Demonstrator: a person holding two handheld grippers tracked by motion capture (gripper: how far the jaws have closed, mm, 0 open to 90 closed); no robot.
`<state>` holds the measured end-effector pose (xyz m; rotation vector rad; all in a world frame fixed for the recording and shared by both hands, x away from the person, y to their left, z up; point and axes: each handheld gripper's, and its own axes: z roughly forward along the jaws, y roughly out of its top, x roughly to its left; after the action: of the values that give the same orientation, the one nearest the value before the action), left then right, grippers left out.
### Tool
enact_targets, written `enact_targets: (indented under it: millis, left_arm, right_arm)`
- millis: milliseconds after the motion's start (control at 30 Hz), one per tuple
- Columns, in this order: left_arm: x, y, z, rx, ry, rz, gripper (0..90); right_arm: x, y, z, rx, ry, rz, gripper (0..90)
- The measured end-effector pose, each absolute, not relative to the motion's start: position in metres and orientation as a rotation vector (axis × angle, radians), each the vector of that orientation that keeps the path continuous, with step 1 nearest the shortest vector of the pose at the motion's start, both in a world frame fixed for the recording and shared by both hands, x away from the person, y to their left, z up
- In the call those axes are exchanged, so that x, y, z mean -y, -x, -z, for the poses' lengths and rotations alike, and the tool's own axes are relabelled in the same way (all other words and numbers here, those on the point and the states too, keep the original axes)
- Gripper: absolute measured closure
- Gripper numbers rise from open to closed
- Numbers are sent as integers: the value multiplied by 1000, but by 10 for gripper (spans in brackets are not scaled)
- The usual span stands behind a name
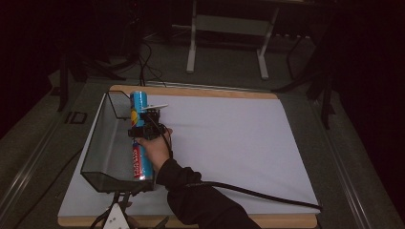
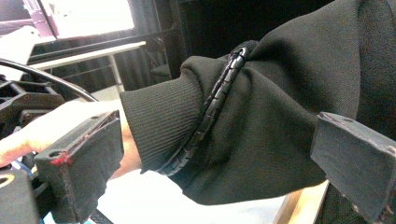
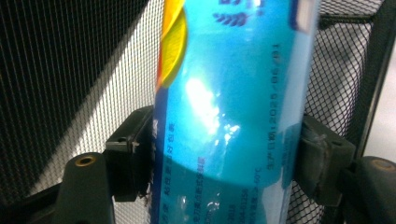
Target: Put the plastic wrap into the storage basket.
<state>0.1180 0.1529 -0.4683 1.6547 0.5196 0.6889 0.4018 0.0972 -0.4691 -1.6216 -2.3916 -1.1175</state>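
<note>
A blue can with a yellow patch is held over the right side of a black mesh basket at the table's left. My right gripper is shut on it. In the right gripper view both pads press the sides of the can within the right gripper, with the basket's mesh behind. A second can with a red and blue label lies in the basket under the hand. My left gripper sits at the table's near edge; the left gripper has its jaws wide apart, facing a black sleeve.
A white sheet covers the wooden table to the right of the basket. The right gripper's black cable trails across the near right of the sheet. A metal stand rises on the floor beyond the table's far edge.
</note>
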Motion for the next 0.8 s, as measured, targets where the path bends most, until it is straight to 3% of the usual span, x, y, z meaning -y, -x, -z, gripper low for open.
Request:
enact_targets:
  millis: [200, 467, 800]
  left_arm:
    - [-153, -118, 468, -521, -1660, -689, 35]
    - [-152, -118, 468, -519, -1661, -688, 35]
    - [-152, -119, 469, -521, -1664, -688, 35]
  right_arm:
    - [-97, -402, 467, 2492, 1534, 1122, 263]
    - [-90, -398, 447, 2697, 1332, 1236, 136]
    - [-62, -399, 425, 2792, 1174, 1209, 121]
